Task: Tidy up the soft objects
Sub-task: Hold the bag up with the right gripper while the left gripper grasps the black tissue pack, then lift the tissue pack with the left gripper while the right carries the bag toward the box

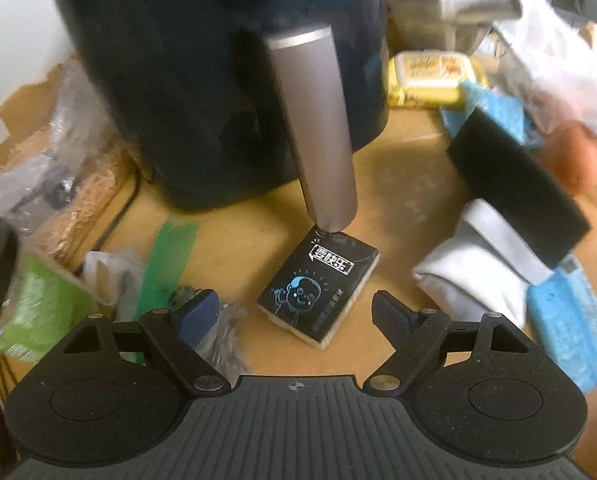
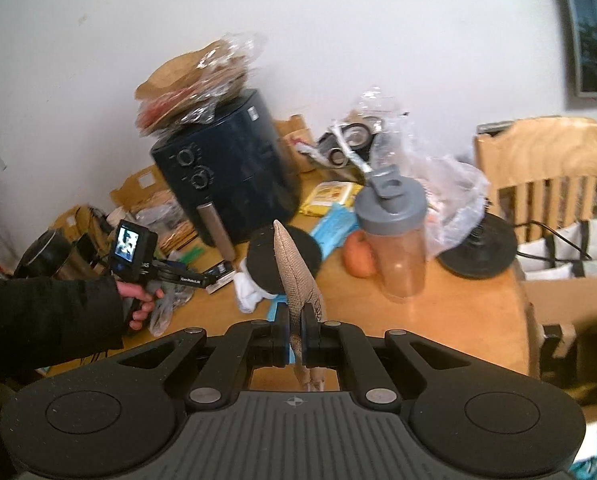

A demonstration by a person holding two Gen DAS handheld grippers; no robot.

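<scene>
Your left hand-held gripper [image 1: 296, 312] sits with its fingers wide apart, holding nothing, low over the wooden surface [image 1: 410, 184]. Between and just ahead of the blue pads lies a black tissue pack [image 1: 318, 288], flat on the surface, printed with a blue cartoon face and white Chinese characters in a box; the exact characters are too small to read surely. The grey handle [image 1: 314, 128] of the dark air fryer [image 1: 178, 80] ends right at the pack's far edge. To the right lie a white rolled cloth [image 1: 466, 280], a black sponge [image 1: 518, 184] resting on it, and blue packets [image 1: 570, 320]. A yellow wipes pack [image 1: 430, 76] sits behind; its label is unreadable. Your right hand-held gripper [image 2: 297, 328] is clamped shut on a tan scaly-patterned soft piece [image 2: 294, 268], which stands up from between the fingers above the surface. In the right wrist view your left hand [image 2: 138, 300] grips the other device, with "GenRobot.AI" lettered on its side. A grey-lidded shaker bottle [image 2: 394, 232] stands beside an orange fruit [image 2: 358, 256].
</scene>
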